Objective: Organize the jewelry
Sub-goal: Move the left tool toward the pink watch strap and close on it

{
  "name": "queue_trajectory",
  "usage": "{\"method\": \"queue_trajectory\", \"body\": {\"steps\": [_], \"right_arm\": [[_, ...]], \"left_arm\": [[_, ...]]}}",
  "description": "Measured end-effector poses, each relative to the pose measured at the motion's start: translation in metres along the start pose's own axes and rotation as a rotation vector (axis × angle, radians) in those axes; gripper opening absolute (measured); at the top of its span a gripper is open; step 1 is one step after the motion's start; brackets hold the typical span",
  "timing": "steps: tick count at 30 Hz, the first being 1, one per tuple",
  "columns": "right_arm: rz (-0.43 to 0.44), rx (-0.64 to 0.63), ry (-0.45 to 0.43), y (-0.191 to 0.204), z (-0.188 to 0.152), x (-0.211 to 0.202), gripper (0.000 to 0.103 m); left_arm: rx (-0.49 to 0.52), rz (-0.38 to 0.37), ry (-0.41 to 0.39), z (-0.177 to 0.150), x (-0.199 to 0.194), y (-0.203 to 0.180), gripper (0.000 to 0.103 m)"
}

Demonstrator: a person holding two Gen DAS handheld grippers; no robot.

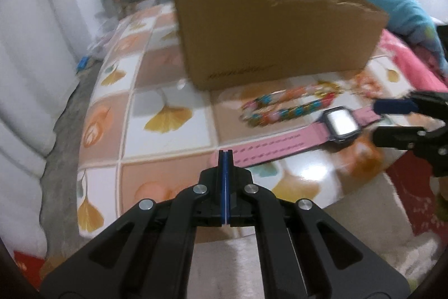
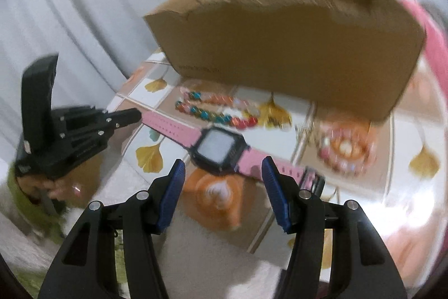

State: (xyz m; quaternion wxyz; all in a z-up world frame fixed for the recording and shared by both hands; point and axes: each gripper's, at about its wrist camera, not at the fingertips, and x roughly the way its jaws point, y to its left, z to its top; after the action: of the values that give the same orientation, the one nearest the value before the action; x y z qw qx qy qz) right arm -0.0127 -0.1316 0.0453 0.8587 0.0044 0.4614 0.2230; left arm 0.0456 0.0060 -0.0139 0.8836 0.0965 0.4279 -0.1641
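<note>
A pink-strapped watch point(image 1: 340, 125) point(image 2: 217, 146) with a black square case lies flat on the leaf-patterned table point(image 1: 165, 114) point(image 2: 361, 184). Behind it lies a multicoloured bead necklace point(image 1: 288, 105) point(image 2: 215, 114). A pink-and-orange bead bracelet point(image 2: 345, 149) lies right of the watch. An open cardboard box point(image 1: 268, 32) point(image 2: 285, 46) stands behind them. My left gripper point(image 1: 225, 154) point(image 2: 137, 114) is shut and empty, its tip at the end of the watch strap. My right gripper point(image 2: 222, 168) point(image 1: 386, 118) is open, its fingers either side of the watch near the case.
White curtains hang left of the table. A teal cushion point(image 1: 397, 7) and pink fabric point(image 1: 414, 66) lie to the right of the box. The table's near edge drops to pale carpet point(image 2: 218, 265).
</note>
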Motion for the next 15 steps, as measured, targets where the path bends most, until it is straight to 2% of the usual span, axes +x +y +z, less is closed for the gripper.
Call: {"method": "queue_trajectory", "body": {"steps": [4, 8, 15], "right_arm": [[-0.078, -0.198, 0.003, 0.026, 0.01, 0.018, 0.056], [-0.159, -0.361, 0.047, 0.039, 0.011, 0.037, 0.056], [-0.151, -0.468, 0.137, 0.041, 0.013, 0.046, 0.055]], "left_arm": [[0.052, -0.028, -0.017, 0.004, 0.006, -0.013, 0.002], [0.021, -0.054, -0.035, 0.003, 0.011, -0.01, 0.002], [-0.041, -0.097, -0.033, -0.002, 0.02, 0.006, 0.002]]}}
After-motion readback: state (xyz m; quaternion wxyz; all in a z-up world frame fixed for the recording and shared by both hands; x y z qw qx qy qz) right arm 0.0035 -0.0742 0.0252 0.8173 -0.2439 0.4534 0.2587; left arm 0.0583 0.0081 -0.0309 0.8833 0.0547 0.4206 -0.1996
